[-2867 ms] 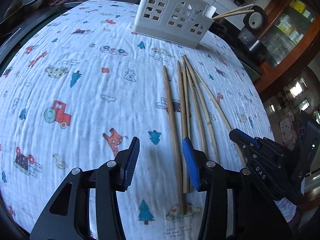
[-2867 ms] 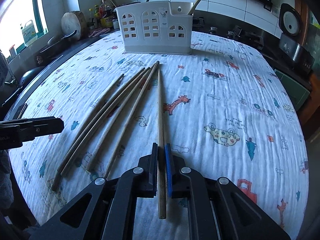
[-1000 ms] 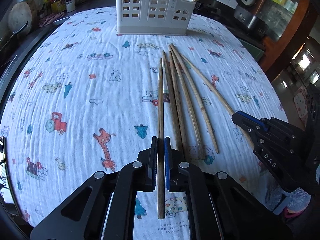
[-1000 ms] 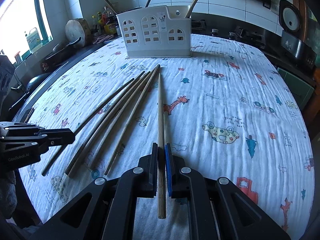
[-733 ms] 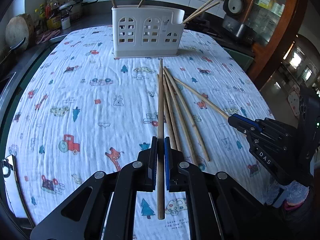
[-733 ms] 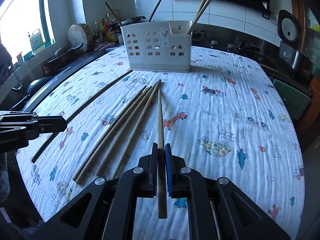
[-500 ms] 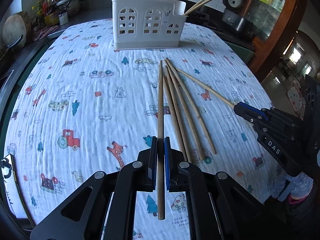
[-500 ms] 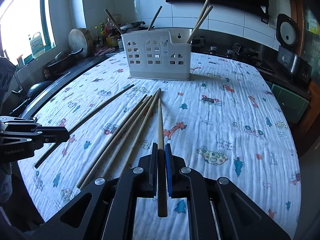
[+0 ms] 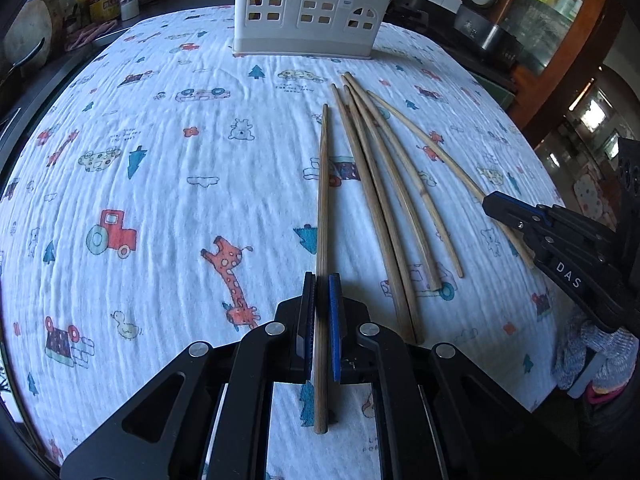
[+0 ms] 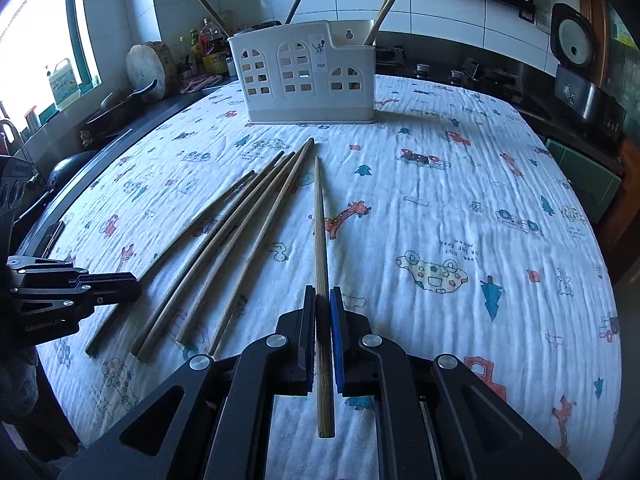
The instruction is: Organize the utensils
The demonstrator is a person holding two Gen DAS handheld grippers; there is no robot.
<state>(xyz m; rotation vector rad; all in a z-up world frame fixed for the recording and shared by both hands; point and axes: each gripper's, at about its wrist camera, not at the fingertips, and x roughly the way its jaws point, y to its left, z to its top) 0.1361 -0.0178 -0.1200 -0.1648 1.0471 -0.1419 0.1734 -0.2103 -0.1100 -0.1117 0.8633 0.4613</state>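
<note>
Clamping one chopstick point(image 9: 322, 216) in left gripper point(image 9: 321, 300), above printed cloth point(image 9: 160, 184), aimed toward white caddy point(image 9: 308, 12); loose chopsticks point(image 9: 384, 200) just right. Pinching second chopstick point(image 10: 319, 248) in right gripper point(image 10: 323, 312); caddy point(image 10: 308, 76) beyond, holding several upright sticks.

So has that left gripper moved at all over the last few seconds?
Yes. The left gripper, open over the cloth before, has shut on a chopstick and now points more squarely at the white caddy.
</note>
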